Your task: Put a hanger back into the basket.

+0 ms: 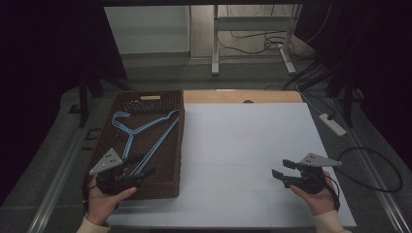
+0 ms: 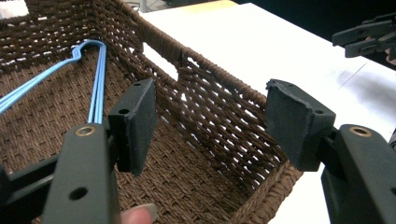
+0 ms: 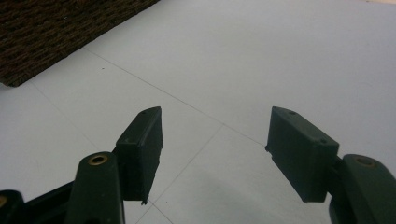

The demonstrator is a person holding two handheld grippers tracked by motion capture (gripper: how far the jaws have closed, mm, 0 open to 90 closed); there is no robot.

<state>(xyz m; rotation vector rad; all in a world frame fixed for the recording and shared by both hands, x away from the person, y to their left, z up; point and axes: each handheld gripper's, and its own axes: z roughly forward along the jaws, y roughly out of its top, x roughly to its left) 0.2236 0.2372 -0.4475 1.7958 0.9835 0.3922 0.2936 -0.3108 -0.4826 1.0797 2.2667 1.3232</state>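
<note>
Nearest the front edge of the white table (image 1: 243, 145), the person's two hands come in from below, each holding a gripper. At the front left corner, the left gripper (image 1: 137, 165) hangs over the near end of the brown woven basket (image 1: 170, 187), its jaws spread wide with nothing between them. The left gripper view looks along those jaws into the basket: they stand well apart above the woven floor and close to the inner wall (image 2: 219, 107), and a fingertip (image 2: 140, 214) shows at the bottom of that view. At the front right corner, the right gripper (image 1: 284, 169) is held just over the bare white surface, pointing left toward the middle of the table; its jaws are spread too, and empty. The right gripper view shows the white top with faint seam lines between them and a corner of the basket off at the upper left.

Farther in, the blue wire hangers (image 1: 141, 133) lie inside the basket, along the left edge of the table. They rest on the basket's floor, the hook toward the far left corner of the basket and the long bars slanting back toward the left gripper's jaws. From the pictures it cannot be told whether the jaws touch them.

Beyond the basket, a strip of bare wood (image 1: 218, 96) runs along the table's far edge.
</note>
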